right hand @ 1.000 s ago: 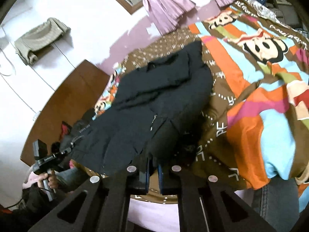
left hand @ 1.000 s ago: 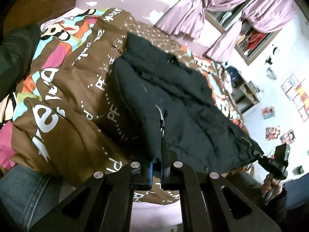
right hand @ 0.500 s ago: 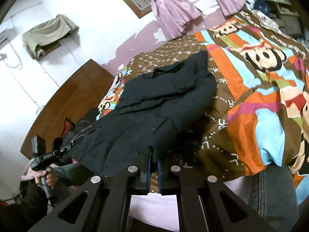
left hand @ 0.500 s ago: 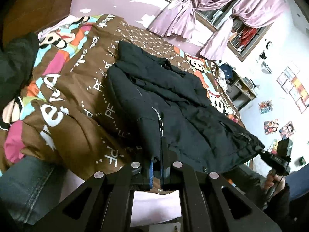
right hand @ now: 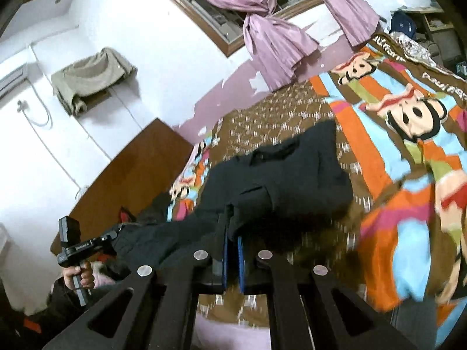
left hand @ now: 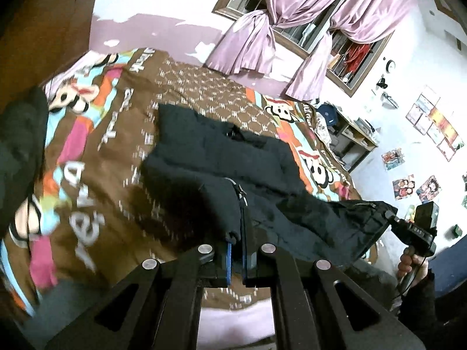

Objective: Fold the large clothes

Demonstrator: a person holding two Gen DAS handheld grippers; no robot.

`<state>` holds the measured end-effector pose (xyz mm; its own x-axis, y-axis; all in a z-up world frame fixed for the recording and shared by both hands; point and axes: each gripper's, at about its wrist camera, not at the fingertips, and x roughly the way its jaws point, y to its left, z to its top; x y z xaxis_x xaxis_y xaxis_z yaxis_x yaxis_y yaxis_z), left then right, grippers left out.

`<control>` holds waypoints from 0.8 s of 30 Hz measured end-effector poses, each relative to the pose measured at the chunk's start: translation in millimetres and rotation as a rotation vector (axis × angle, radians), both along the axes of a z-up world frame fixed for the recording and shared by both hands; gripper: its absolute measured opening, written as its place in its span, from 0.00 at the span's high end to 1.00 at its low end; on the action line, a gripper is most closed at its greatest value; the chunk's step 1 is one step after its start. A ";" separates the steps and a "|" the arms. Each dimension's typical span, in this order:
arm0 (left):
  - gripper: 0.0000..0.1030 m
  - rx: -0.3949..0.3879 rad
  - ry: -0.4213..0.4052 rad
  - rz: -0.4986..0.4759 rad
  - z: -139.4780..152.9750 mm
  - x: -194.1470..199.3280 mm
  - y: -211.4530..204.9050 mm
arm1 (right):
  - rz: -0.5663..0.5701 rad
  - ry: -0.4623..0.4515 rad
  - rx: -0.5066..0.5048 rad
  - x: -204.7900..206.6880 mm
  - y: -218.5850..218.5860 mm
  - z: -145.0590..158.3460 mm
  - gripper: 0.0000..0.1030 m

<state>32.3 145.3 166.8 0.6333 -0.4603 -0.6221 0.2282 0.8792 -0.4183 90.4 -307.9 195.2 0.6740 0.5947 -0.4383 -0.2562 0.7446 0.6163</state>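
- Two hand-held grippers, one garment, one bed.
- Black padded zip-front jacket (left hand: 221, 157): collar end lies flat on the bed, hem end is raised off it; judged the start of a bottom-to-collar fold.
- Left hand-held gripper (left hand: 237, 240): jaws narrow, pinched on the hem corner beside the zip, so that side lifts evenly.
- Right hand-held gripper (right hand: 232, 237): jaws narrow, clamped on the opposite hem corner; the hem hangs stretched between both.
- Brown cartoon-print bedspread (left hand: 96, 157): broad soft surface carrying the jacket; serves as the folding ground.
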 end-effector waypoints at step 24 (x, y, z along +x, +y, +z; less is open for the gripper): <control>0.98 0.025 0.059 0.109 9.8 276.1 15.0 | -0.173 -0.016 -0.094 252.2 7.9 -7.8 0.96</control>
